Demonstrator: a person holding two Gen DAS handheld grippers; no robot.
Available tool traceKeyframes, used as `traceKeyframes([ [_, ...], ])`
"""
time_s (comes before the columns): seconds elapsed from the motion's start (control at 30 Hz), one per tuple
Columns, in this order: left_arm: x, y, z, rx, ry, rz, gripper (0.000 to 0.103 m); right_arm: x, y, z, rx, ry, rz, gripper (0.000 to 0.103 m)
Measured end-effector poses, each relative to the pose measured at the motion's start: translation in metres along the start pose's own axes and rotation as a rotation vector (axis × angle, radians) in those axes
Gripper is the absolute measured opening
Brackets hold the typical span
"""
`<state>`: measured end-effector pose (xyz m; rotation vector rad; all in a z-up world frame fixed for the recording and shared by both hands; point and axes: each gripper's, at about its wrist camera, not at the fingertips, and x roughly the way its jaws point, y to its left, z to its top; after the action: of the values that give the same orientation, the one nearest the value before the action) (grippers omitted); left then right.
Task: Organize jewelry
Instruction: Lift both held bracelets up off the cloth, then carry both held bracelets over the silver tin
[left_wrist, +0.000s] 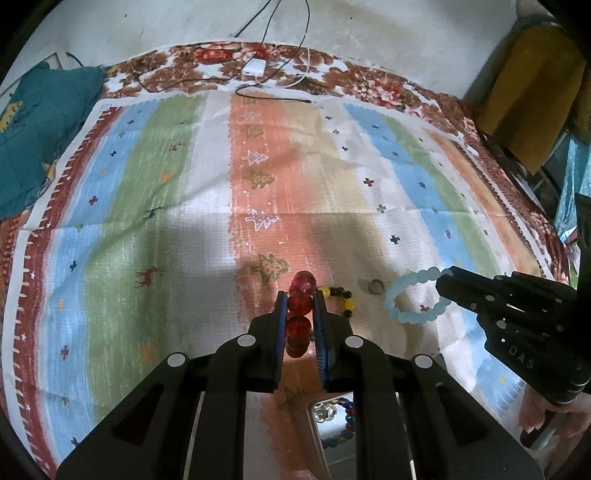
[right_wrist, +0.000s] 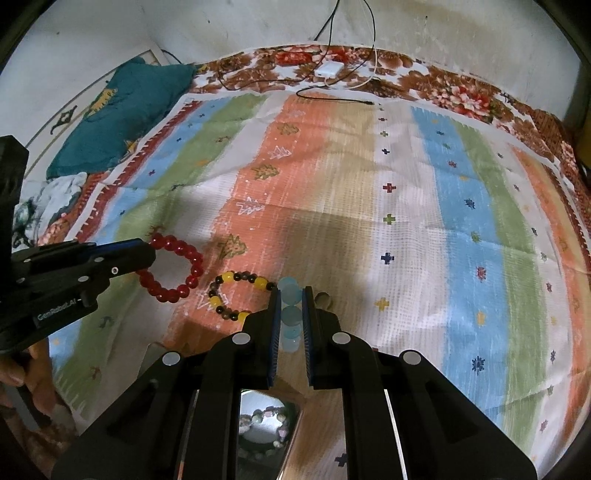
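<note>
My left gripper (left_wrist: 300, 295) is shut on a red bead bracelet (left_wrist: 300, 306), which hangs as a ring in the right wrist view (right_wrist: 173, 269). My right gripper (right_wrist: 291, 291) is shut on a pale blue bead bracelet (right_wrist: 290, 314), seen as a ring in the left wrist view (left_wrist: 413, 295). Both bracelets are held just above the striped cloth (left_wrist: 184, 206). A yellow and dark bead bracelet (right_wrist: 236, 295) lies on the cloth between the two grippers; it also shows in the left wrist view (left_wrist: 345, 301). A small ring (left_wrist: 376, 286) lies beside it.
A shiny tray (right_wrist: 291, 424) with more bead bracelets sits under the grippers at the near edge. A teal cushion (right_wrist: 122, 114) lies at the far left. A white charger (right_wrist: 327, 70) and cables lie at the far edge. A yellow bag (left_wrist: 528, 96) stands far right.
</note>
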<state>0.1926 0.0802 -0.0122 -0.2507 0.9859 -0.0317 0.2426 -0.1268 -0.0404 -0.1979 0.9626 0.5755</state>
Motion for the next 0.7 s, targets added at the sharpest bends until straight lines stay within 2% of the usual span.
traceKeyframes([
  [0.43, -0.024, -0.014, -0.006, 0.015, -0.073, -0.022, 0.013, -0.027, 0.005, -0.009, -0.017, -0.051, 0.011, 0.012],
  [0.7, -0.034, -0.020, -0.014, 0.025, -0.084, -0.038, 0.013, -0.042, 0.010, -0.016, -0.026, -0.079, 0.023, 0.012],
])
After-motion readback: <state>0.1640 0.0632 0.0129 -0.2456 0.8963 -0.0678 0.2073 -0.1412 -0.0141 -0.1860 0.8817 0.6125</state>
